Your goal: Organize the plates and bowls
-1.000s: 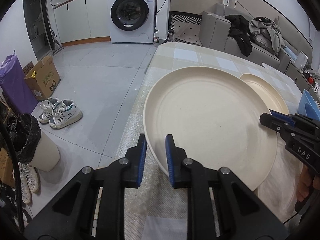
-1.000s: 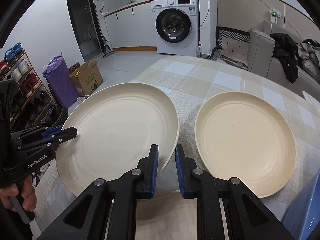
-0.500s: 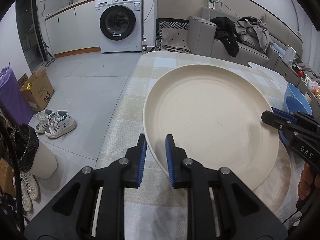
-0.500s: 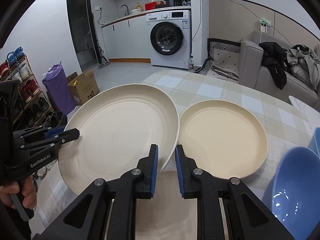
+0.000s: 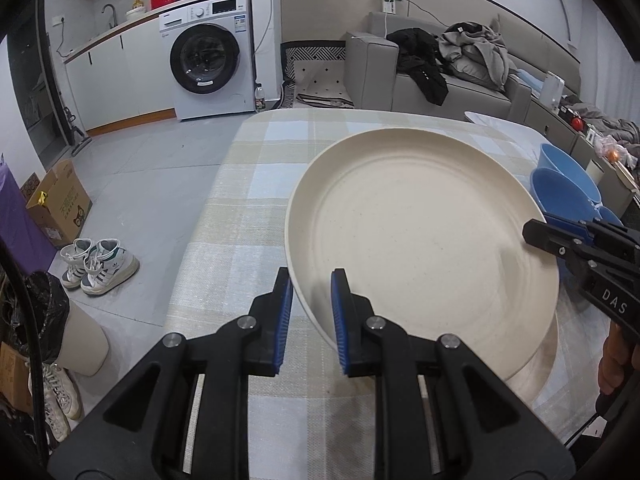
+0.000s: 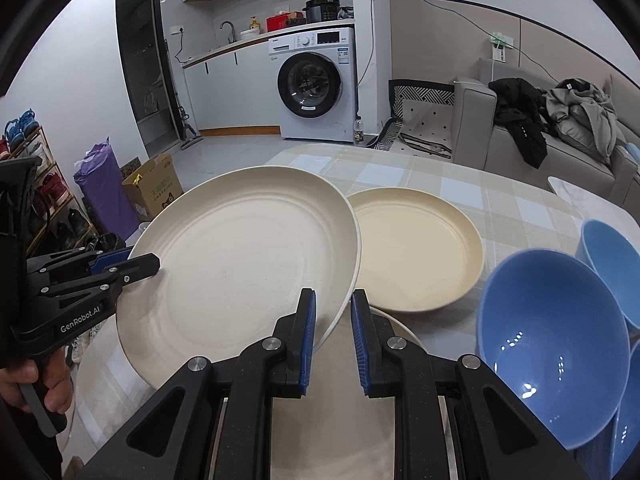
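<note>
Left wrist view: the left tool (image 5: 311, 296) pinches the near rim of the big cream plate (image 5: 420, 236), one finger under the rim and one inside it. The plate is held tilted above the checked desk (image 5: 248, 184), over another plate (image 5: 546, 350) of which only an edge shows beneath. The right tool (image 5: 538, 232) grips the plate's far right rim. Blue bowls (image 5: 564, 192) stand just beyond it.

Right wrist view: the right tool (image 6: 333, 312) pinches the big cream plate (image 6: 240, 264) at its near right rim, and the left tool (image 6: 132, 262) clamps the opposite edge. A smaller yellowish plate (image 6: 416, 248) lies flat on the desk (image 6: 516, 208) just beside it. A blue bowl (image 6: 552, 340) sits near on the right, with more blue bowls (image 6: 608, 252) behind.
</note>
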`<state>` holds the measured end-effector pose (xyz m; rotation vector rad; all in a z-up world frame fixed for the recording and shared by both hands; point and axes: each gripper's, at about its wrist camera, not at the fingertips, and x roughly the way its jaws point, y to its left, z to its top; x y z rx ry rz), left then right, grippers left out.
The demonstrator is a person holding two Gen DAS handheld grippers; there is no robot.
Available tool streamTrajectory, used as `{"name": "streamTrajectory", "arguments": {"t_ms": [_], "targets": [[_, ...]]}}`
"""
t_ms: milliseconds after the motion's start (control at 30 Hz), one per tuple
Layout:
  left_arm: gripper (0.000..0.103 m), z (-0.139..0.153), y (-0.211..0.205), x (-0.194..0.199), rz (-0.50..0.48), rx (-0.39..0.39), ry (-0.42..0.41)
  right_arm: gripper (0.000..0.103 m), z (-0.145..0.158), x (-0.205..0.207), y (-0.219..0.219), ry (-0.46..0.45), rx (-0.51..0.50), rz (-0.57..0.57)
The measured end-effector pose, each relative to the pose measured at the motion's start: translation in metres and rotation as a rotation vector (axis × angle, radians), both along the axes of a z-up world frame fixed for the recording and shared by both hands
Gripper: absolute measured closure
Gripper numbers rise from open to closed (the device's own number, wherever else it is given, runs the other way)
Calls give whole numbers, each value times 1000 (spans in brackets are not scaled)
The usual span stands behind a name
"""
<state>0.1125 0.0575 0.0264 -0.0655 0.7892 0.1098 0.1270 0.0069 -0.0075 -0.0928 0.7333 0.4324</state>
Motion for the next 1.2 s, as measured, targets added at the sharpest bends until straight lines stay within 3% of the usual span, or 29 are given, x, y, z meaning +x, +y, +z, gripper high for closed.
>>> {"name": "streamTrajectory", "arguments": {"t_ms": [433,1200], "targets": [[87,-3,-37,-5,-68,18,16,84,-5,-26,-23,12,5,-53],[87,-33,-49,4,-157,57,47,83,-32,-49,-41,41,-25,-108]]}}
